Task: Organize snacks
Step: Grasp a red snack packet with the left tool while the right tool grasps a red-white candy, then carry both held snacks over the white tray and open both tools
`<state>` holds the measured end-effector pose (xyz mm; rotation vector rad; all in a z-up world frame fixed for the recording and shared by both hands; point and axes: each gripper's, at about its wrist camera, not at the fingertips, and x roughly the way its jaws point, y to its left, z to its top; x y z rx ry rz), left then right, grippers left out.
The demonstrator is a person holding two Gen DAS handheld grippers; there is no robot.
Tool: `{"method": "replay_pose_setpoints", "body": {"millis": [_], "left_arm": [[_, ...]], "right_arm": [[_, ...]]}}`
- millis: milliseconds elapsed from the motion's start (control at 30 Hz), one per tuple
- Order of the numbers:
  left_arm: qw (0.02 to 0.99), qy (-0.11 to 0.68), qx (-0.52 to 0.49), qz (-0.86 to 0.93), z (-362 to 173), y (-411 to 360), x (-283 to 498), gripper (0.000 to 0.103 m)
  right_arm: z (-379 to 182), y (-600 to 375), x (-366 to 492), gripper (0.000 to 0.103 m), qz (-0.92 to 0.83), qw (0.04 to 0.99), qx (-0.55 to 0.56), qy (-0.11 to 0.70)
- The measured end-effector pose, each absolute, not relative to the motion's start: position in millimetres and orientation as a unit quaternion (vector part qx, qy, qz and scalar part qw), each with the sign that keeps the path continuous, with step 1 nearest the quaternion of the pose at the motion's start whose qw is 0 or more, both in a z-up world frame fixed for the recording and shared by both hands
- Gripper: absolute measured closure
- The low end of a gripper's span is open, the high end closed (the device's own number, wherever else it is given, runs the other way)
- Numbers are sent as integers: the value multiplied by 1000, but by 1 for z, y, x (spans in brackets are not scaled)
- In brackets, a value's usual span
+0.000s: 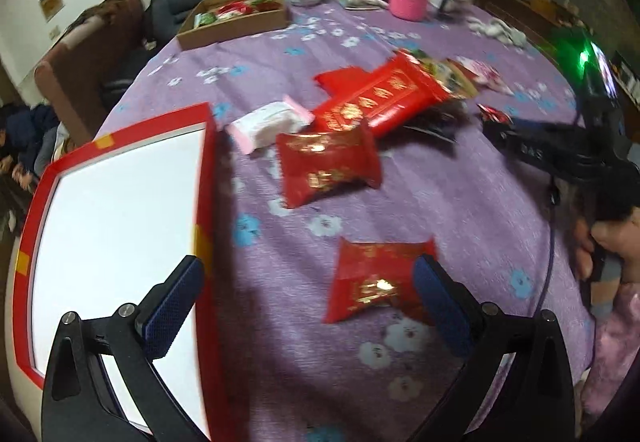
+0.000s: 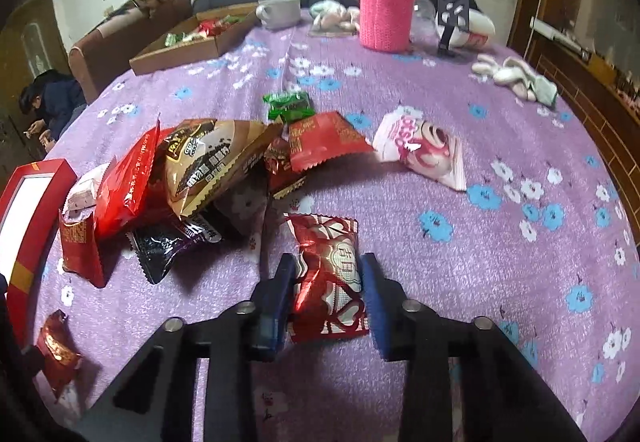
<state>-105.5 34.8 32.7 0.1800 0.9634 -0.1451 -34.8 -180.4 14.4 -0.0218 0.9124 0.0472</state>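
Right wrist: red-and-white snack packet (image 2: 332, 282) between hand-held gripper (image 2: 329, 296) pads

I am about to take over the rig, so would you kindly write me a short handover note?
Left gripper: open, nothing held, hovering beside the red box, a red packet just ahead.
Right gripper: shut on a red-and-white snack packet.
Things: a pile of loose snacks lies mid-table; a pink-and-white packet and a green packet lie apart. The cardboard tray at the far side holds some snacks.
Done: the red box looks empty.
Left: most packets remain to sort.
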Motion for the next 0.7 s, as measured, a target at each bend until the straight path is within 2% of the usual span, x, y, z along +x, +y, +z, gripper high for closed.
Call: {"method": "replay_pose_setpoints", "body": {"millis": [300,333,367,500,600,700], "left_arm": [[872,471,90,-94,22,17,-101,0],[870,479,81,-90,16,20,-98,4],[867,484,74,-90,13,24,-97,13],[875,473,62,-87,11,32,-98,27],[882,459,59,-89,15,37,-97,44],[886,449,55,-99,17,40,-97,48]], "right_arm": [[17,-201,-34,70,55,901,59,427],[17,-201,-34,70,54,901,56,426],[16,-199,-34,70,52,902,51,425],[16,-201,-34,70,52,903,58,423],[16,-201,-35,70,52,903,61,421],[16,-201,-36,70,57,904,63,419]]}}
